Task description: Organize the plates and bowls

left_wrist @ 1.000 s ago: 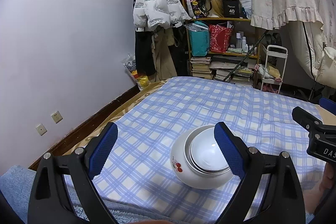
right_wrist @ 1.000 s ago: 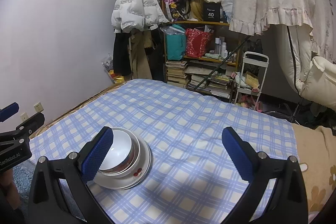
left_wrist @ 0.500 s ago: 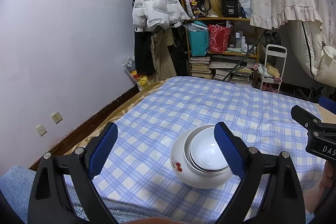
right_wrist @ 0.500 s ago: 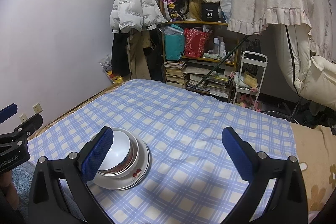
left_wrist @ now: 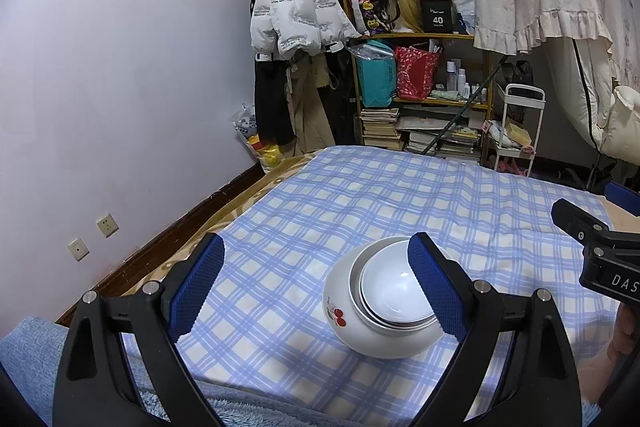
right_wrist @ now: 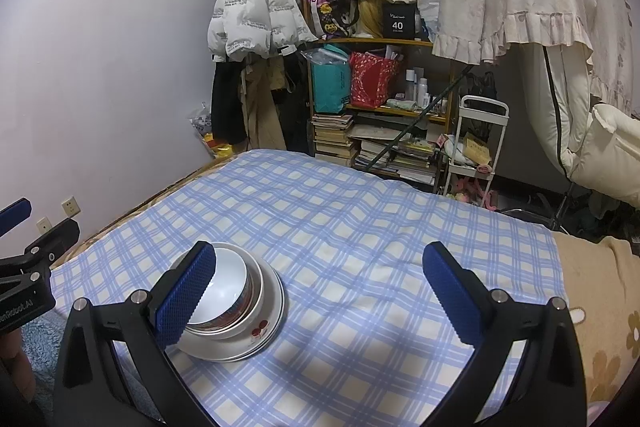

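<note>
A stack of white bowls (left_wrist: 384, 311) nested in a larger white dish with a red cherry mark sits on the blue checked cloth (left_wrist: 360, 195). The stack also shows in the right wrist view (right_wrist: 236, 303), resting on plates. My left gripper (left_wrist: 316, 283) is open and empty, above the near side of the cloth, with the stack behind its right finger. My right gripper (right_wrist: 320, 291) is open and empty, with the stack behind its left finger. Each gripper shows at the edge of the other's view.
The cloth covers a bed along the lilac wall (left_wrist: 120, 87). A cluttered shelf (left_wrist: 420, 99) with books, bags and a hanging white jacket (left_wrist: 296, 7) stands beyond the far end. A white trolley (right_wrist: 476, 155) stands to the right. A blue fleece blanket (left_wrist: 32, 359) lies at the near left.
Both views shift very slightly; the right gripper has eased a little to the left. The bowls have not moved and both grippers stay open.
</note>
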